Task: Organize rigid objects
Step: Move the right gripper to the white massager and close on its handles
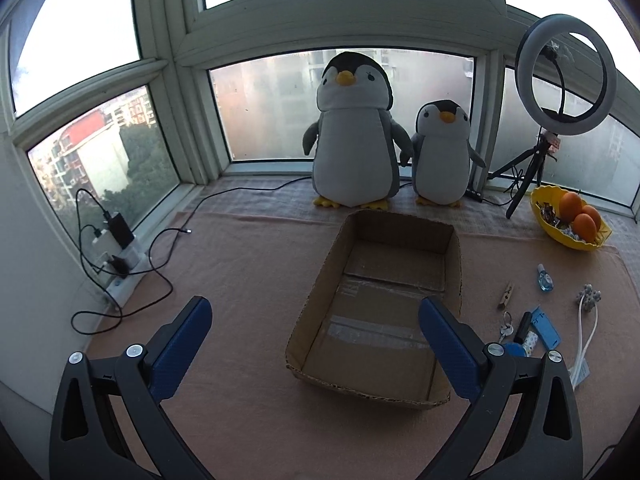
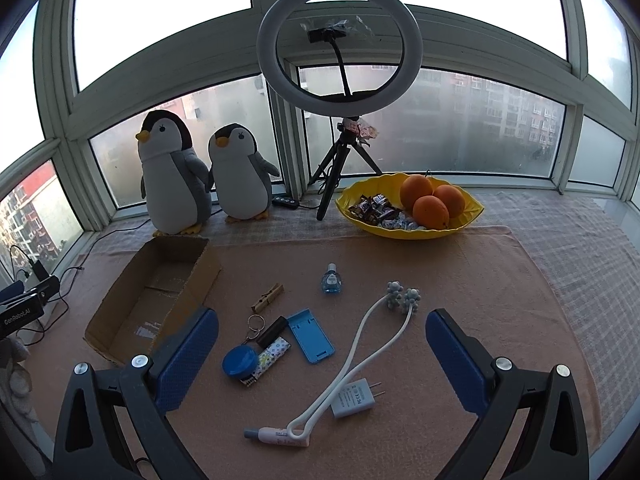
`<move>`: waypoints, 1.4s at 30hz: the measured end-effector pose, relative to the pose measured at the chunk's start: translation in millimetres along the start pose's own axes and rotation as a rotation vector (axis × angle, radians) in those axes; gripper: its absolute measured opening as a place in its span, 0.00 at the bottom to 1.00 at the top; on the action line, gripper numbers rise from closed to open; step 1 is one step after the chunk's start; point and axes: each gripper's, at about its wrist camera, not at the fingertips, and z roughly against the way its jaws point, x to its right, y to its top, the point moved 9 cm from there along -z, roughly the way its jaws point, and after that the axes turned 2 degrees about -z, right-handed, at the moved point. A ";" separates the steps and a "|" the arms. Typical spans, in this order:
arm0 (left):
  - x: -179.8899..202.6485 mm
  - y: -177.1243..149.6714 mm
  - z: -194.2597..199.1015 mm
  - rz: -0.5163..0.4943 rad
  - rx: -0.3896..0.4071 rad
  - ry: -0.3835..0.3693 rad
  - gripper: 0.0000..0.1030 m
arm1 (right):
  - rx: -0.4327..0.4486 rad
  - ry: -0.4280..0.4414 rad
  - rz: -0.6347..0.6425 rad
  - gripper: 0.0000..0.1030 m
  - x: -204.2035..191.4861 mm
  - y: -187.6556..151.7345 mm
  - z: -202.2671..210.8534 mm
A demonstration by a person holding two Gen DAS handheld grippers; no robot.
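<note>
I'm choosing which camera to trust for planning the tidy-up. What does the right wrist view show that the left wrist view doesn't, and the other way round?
Only the right wrist view shows the white charger plug and the pink tube.

Only the left wrist view shows the power strip with plugged-in chargers by the window.

Both show the empty cardboard box, wooden clothespin, small blue bottle, yellow fruit bowl, two plush penguins and ring light. Each hand-held gripper is open.

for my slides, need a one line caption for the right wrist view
Open right gripper hovers over small items on a pink cloth, beside an empty brown cardboard box.
</note>
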 end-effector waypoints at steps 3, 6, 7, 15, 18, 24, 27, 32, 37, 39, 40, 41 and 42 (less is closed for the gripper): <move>-13.3 -5.2 -15.0 -0.002 -0.032 0.019 1.00 | 0.007 0.007 0.007 0.99 2.5 -1.2 -2.4; -23.9 -11.5 -32.3 0.001 -0.069 0.026 1.00 | 0.012 0.020 0.008 0.99 5.4 -1.1 -3.1; -27.4 -13.4 -38.7 0.003 -0.084 0.033 1.00 | 0.013 0.023 0.007 0.99 6.9 -1.0 -3.0; -39.6 -25.1 -94.2 -0.013 -0.210 0.043 0.99 | -0.044 -0.006 -0.019 0.99 28.4 -4.2 -2.8; -34.4 -32.4 -115.6 -0.016 -0.270 -0.008 0.94 | -0.076 -0.015 -0.040 0.99 35.4 -9.5 -4.0; -19.9 -49.2 -142.2 -0.069 -0.337 -0.054 0.85 | -0.136 -0.043 -0.098 0.99 50.0 -26.8 -7.1; -14.0 -58.2 -150.9 -0.086 -0.367 -0.080 0.81 | -0.170 -0.062 -0.126 0.93 55.5 -36.3 -10.2; -6.0 -73.1 -161.3 -0.085 -0.416 -0.143 0.64 | -0.218 -0.056 -0.171 0.83 56.2 -43.7 -18.9; 4.8 -84.4 -165.8 -0.075 -0.447 -0.213 0.39 | -0.245 -0.031 -0.232 0.81 59.5 -44.4 -35.1; 9.7 -87.0 -166.1 -0.084 -0.449 -0.224 0.34 | -0.262 -0.022 -0.275 0.79 66.0 -45.2 -45.1; 11.6 -87.0 -165.0 -0.084 -0.444 -0.224 0.33 | -0.275 -0.016 -0.296 0.76 69.0 -45.9 -51.0; 12.6 -86.4 -163.7 -0.085 -0.439 -0.224 0.33 | -0.288 -0.007 -0.317 0.75 72.2 -46.9 -57.0; 14.0 -86.3 -162.3 -0.081 -0.436 -0.232 0.33 | -0.300 0.000 -0.338 0.73 76.0 -47.8 -63.2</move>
